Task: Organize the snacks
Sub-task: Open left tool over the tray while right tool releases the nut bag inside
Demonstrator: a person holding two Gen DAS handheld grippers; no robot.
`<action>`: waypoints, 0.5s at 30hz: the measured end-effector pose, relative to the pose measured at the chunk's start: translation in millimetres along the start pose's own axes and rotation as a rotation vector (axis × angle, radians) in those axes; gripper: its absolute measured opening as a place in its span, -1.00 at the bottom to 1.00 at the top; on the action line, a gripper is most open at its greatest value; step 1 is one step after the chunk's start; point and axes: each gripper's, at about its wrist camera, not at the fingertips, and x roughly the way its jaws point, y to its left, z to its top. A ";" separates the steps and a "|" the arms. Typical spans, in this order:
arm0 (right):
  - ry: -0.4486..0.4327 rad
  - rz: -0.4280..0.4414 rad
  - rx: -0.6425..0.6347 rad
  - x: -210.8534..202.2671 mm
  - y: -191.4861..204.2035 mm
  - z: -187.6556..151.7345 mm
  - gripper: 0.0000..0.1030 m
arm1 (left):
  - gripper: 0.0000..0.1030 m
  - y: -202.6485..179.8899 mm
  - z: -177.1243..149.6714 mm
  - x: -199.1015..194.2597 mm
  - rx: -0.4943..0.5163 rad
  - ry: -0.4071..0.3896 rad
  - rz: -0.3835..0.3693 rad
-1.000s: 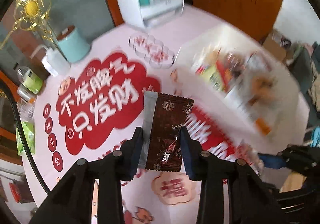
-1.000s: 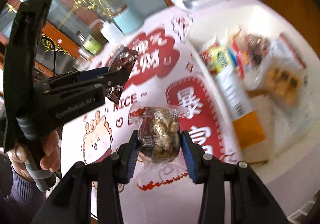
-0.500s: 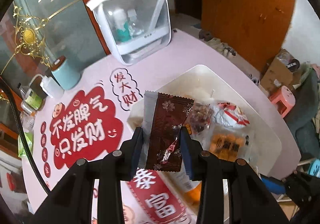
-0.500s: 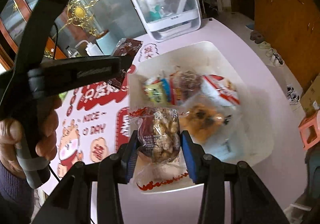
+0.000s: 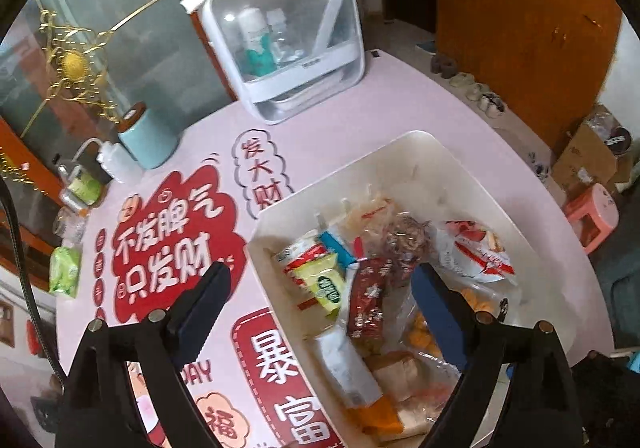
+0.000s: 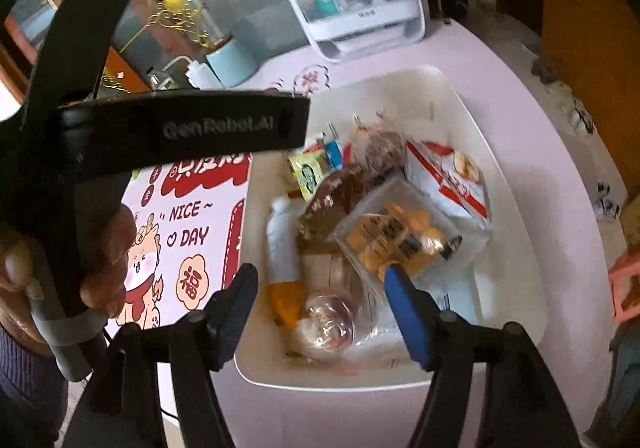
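Below spread fingers [image 5: 436, 308], brown packet [image 5: 366, 302] in bin [image 5: 472, 167]

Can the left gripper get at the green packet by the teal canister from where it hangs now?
Probably yes: left gripper is open and empty, and pink tablecloth lies bare toward the green packet.

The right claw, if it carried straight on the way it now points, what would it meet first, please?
Most likely the clear round packet lying in the white bin, directly between the open fingers of the right claw. Depth is unclear; the orange-snack bag beside it could come first.
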 end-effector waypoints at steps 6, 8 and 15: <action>-0.012 0.021 -0.052 -3.5 9.5 -2.6 0.29 | 0.76 10.6 -8.3 -20.7 -0.045 -0.020 0.023; -0.005 0.021 -0.071 -3.6 14.8 -7.1 0.29 | 0.76 12.8 -11.8 -28.3 -0.056 -0.030 0.030; -0.011 0.023 -0.117 -7.6 33.5 -23.0 0.29 | 0.76 27.7 -36.3 -60.3 -0.111 -0.056 0.037</action>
